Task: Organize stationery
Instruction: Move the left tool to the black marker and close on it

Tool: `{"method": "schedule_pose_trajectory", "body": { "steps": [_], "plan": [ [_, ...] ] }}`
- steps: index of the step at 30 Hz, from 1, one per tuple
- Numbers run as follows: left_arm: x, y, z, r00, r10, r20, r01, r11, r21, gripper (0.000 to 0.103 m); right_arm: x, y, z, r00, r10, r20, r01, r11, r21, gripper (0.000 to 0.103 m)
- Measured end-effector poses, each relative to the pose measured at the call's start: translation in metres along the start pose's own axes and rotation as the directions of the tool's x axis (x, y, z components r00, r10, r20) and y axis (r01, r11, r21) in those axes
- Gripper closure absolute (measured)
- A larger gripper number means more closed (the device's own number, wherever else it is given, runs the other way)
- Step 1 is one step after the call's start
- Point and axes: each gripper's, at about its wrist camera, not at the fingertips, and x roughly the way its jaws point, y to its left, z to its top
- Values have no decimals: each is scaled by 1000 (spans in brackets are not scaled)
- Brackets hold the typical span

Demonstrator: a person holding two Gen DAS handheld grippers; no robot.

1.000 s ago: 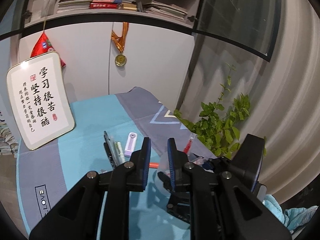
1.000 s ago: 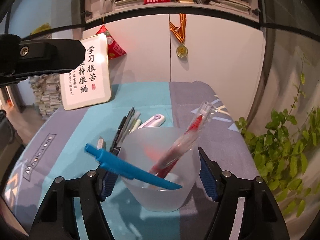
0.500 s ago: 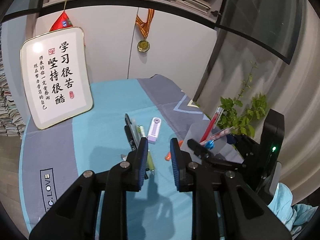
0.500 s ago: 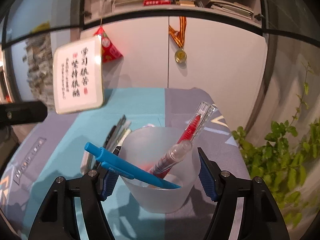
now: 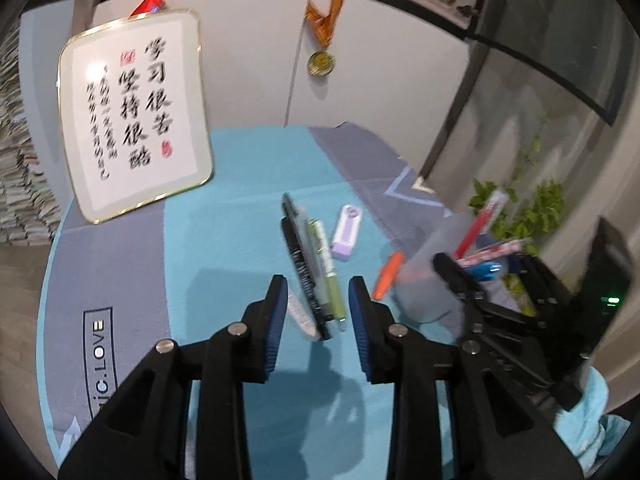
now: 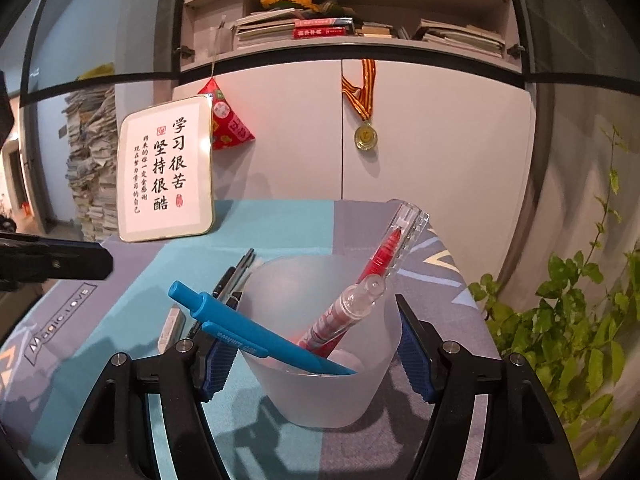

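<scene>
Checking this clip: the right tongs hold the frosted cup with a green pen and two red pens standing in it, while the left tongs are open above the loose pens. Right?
Not quite. In the right wrist view the pen leaning in the frosted cup is a blue pen, not green. The rest stands: the right tongs grip the cup, the left tongs are open.

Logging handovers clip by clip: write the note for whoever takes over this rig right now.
Right gripper: shut on the plastic cup, which stands on the tablecloth.
Left gripper: empty, fingers just opening above the loose pens.
Done: blue pen, red pen and a clear pen are in the cup.
Left: black pens, green pen, a white one, orange marker and purple correction tape lie on the cloth.
</scene>
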Motion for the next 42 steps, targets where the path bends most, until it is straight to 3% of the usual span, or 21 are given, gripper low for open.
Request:
{"method": "schedule_pose_trajectory", "body": {
  "steps": [7,12,15,17,23,28,31,34,38,42],
  "plan": [
    [38,14,-3,995,43,-85,-48,998,-50,73,-1,1,-1,1000,3,0,-3,1000,7,31],
    [53,16,14,996,43,-82,-50,995,-92,74,0,-1,-1,1000,3,-1,-3,1000,6,31],
    [67,8,29,995,69,-73,-73,996,-57,77,0,-1,-1,1000,2,-1,-2,1000,5,31],
    [75,4,32,994,71,-88,-75,996,-44,87,0,-1,-1,1000,2,-1,-2,1000,5,31],
    [102,1,27,979,156,-131,-154,988,24,86,0,-2,-2,1000,6,-1,-6,1000,9,31],
    [108,29,17,967,188,-172,-194,981,-22,85,0,-2,-1,1000,7,-1,-7,1000,10,31],
    [104,41,19,971,168,-173,-183,980,-75,89,0,-2,-2,1000,5,-1,-5,1000,8,31],
    [97,39,26,984,107,-141,-124,986,-114,89,0,-2,-2,1000,6,-1,-6,1000,9,31],
    [102,27,32,988,87,-125,-99,991,-89,89,0,-2,-2,1000,6,-1,-6,1000,9,31],
    [117,20,28,980,120,-158,-130,990,-53,84,0,-2,-2,1000,6,-1,-6,1000,9,31]
  ]
}}
